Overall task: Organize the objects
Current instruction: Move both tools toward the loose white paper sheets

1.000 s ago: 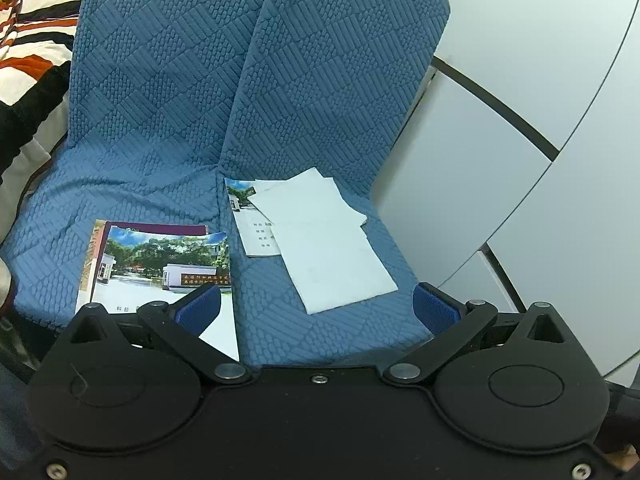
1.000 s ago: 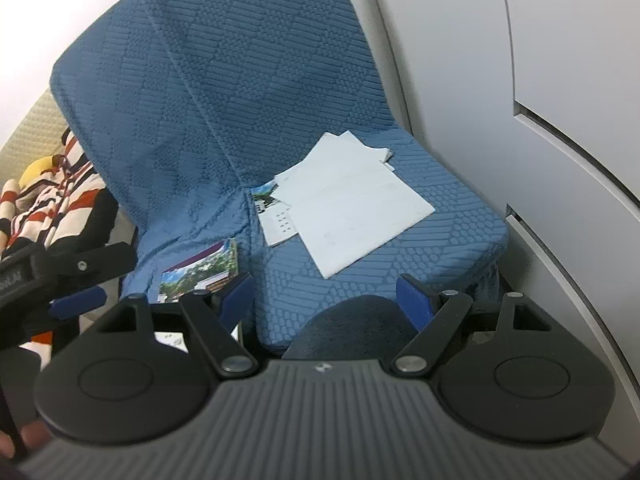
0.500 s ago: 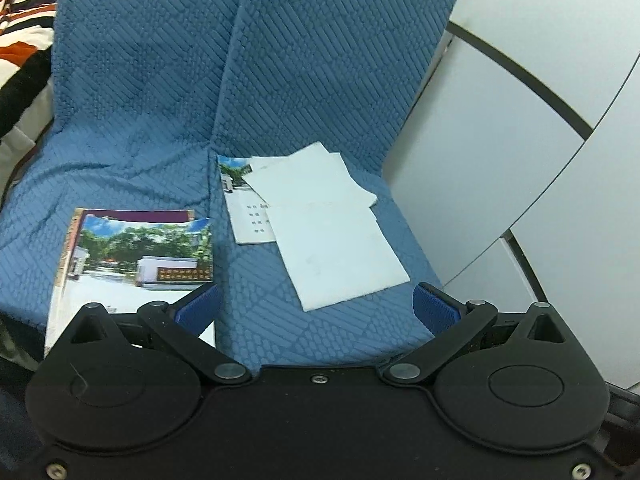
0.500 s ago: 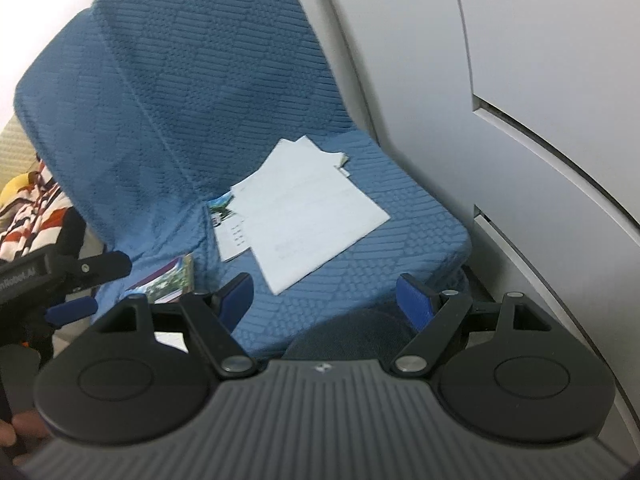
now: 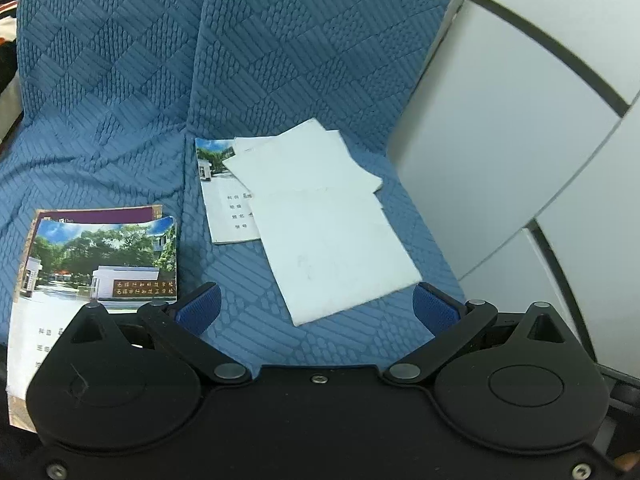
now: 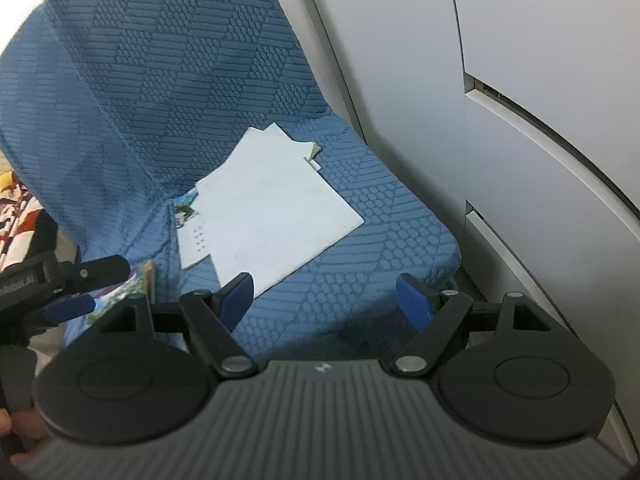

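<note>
Several white notebooks (image 5: 328, 236) lie overlapped on the right blue seat cushion, over one with a photo cover (image 5: 218, 188); the pile also shows in the right wrist view (image 6: 272, 208). A second stack with a photo cover and purple edge (image 5: 100, 256) lies on the left cushion, partly behind my left gripper. My left gripper (image 5: 316, 308) is open and empty, just short of the white pile's near corner. My right gripper (image 6: 326, 300) is open and empty, above the seat's front edge near that pile. The left gripper also shows at the left of the right wrist view (image 6: 80, 288).
Two blue quilted seat covers (image 5: 280, 60) form the sofa. White cabinet panels (image 5: 520, 120) stand close on the right. A striped cushion (image 6: 24, 216) lies at the far left.
Both grippers have moved forward and closer to the seat; the notebooks look larger. The right view has swung left toward the pile. Jaws stay open.
</note>
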